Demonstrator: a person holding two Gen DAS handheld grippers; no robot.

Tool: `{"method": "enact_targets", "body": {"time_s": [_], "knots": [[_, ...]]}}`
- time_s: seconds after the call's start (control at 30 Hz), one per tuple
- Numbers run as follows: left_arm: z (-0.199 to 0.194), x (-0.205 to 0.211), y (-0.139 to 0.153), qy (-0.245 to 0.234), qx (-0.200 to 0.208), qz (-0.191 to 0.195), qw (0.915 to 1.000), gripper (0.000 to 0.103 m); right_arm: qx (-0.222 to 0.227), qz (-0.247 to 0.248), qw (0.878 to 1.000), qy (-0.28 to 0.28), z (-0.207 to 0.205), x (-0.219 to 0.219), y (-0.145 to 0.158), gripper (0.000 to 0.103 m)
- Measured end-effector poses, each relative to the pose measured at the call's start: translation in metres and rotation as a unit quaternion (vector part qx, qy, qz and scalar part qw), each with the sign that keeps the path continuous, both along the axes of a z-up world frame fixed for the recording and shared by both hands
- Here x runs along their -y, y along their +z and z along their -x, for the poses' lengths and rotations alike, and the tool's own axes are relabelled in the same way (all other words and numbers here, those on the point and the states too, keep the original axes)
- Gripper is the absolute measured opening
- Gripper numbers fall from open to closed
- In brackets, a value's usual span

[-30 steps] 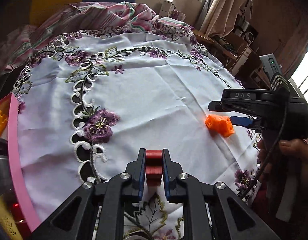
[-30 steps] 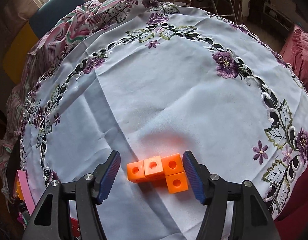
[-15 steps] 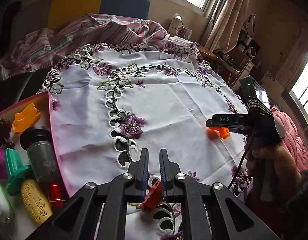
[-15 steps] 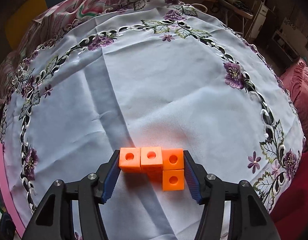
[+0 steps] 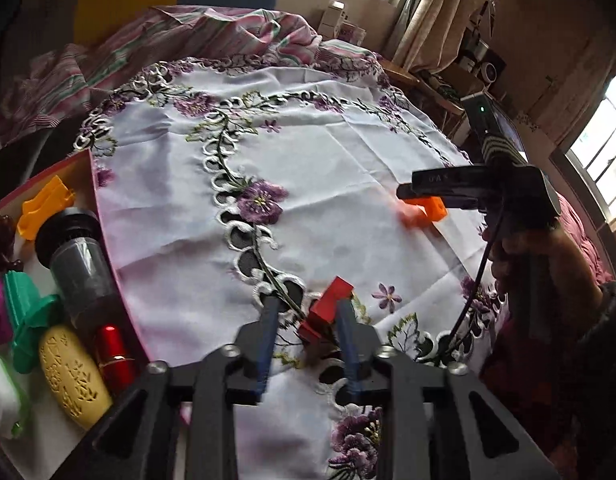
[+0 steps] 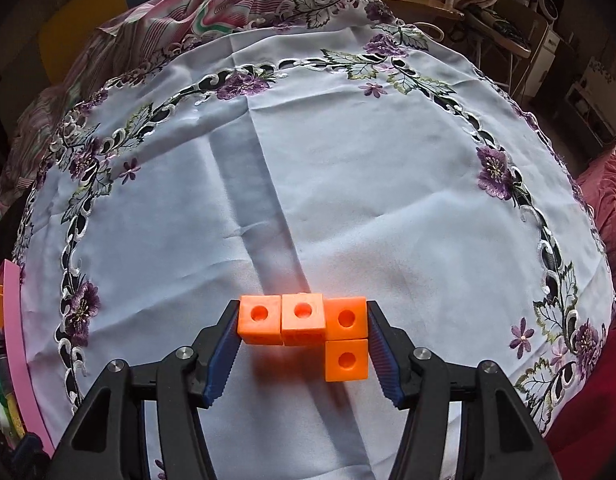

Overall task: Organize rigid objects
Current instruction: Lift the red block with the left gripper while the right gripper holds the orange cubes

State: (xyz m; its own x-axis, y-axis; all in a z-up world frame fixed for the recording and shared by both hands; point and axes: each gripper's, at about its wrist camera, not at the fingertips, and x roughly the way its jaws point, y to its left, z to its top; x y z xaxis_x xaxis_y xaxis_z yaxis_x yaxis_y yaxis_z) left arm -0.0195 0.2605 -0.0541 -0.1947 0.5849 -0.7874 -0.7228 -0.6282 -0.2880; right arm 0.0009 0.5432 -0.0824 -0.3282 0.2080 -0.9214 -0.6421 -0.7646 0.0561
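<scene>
Right gripper [image 6: 301, 340] clamps orange block piece [image 6: 303, 320]; left gripper [image 5: 308, 332] parted.

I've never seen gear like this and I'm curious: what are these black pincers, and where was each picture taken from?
There is no robot here. A person holds a claw in each hand, and a wide-angle camera on each one looks along its two fingers. One picture is from the left claw, the other from the right claw. Both look down on an embroidered tablecloth. The left claw's jaws have just been opening; a red block sits tilted between them, not squeezed. The right claw's jaws have just been closing and pinch an orange piece of joined cubes at both ends. The left view also shows the person's hand and a pink tray of small items beside the cloth.
</scene>
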Motion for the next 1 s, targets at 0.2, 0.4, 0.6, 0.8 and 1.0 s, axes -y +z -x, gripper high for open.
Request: {"method": "enact_targets", "body": {"time_s": [0.2,0.4,0.6,0.8,1.0], "knots": [[-0.01,-0.017,-0.007,-0.025,-0.029,0.016,0.9991,0.046,-0.006,0.007,1.0,-0.001,-0.001,0.0,0.002,0.06],[-0.003,-0.035,-0.026,-0.051,-0.042,0.053,0.9964,0.029,-0.009,0.009,1.0,0.004,0.0,0.0,0.002,0.06],[-0.008,-0.039,-0.037,-0.057,-0.042,0.056,0.9959,0.015,-0.01,0.004,1.0,0.007,0.0,0.001,0.002,0.06],[-0.012,-0.022,-0.019,-0.02,-0.04,0.035,0.9984,0.015,-0.017,0.0,1.0,0.027,0.004,0.008,0.004,0.06],[-0.011,0.001,0.011,0.024,-0.074,0.023,0.9967,0.015,-0.013,-0.002,0.996,0.091,0.016,0.032,0.002,0.06]]}}
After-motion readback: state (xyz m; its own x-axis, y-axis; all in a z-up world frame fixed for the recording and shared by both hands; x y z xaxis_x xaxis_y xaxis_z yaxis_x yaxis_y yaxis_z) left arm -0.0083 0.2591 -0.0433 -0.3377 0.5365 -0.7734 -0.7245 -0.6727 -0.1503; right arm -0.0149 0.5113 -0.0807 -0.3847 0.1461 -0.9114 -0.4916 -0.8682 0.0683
